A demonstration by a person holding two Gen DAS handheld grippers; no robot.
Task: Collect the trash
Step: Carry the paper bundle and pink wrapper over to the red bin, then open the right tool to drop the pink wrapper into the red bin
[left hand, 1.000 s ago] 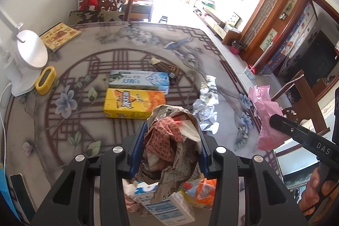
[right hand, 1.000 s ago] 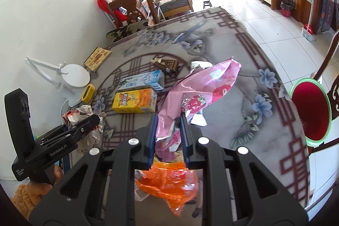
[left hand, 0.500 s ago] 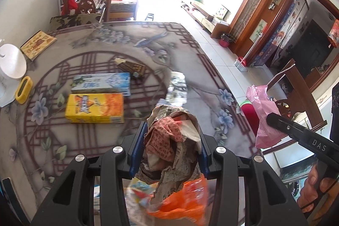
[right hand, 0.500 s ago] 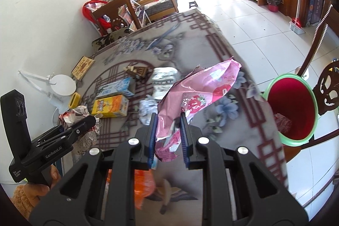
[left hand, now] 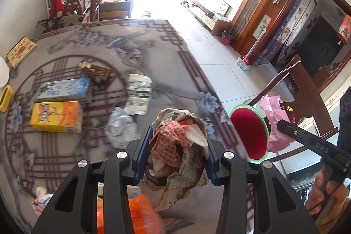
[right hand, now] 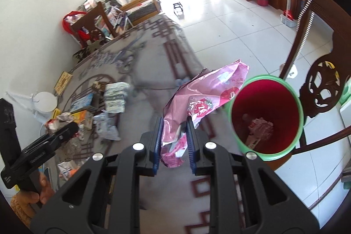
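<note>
On the far left of the table I can see what is left to clear: an orange carton, a blue carton behind it, a small brown box, a folded printed wrapper and a scrunched silvery wrapper. I judge the cartons light but stiff, best pinched across their narrow sides; the wrappers are soft and slippery, so I would bite into the thickest bunch of a crease.

Next, my left gripper is partly closed, its blue pads squeezing a wad of crumpled paper. The wad looks light and springy, bulging above the jaws and hanging loose below them, so I expect it to hold as long as the squeeze is kept, and to drop cleanly once released.

Further right, my right gripper is nearly closed on the lower end of a pink plastic bag. It is thin, floppy and slick; most of it sticks out past the fingertips toward the bin, so a gust or a snag on the rim could tug it.

At the far right stands the red bin with a green rim, beside the table edge, with some rubbish already at the bottom.
</note>
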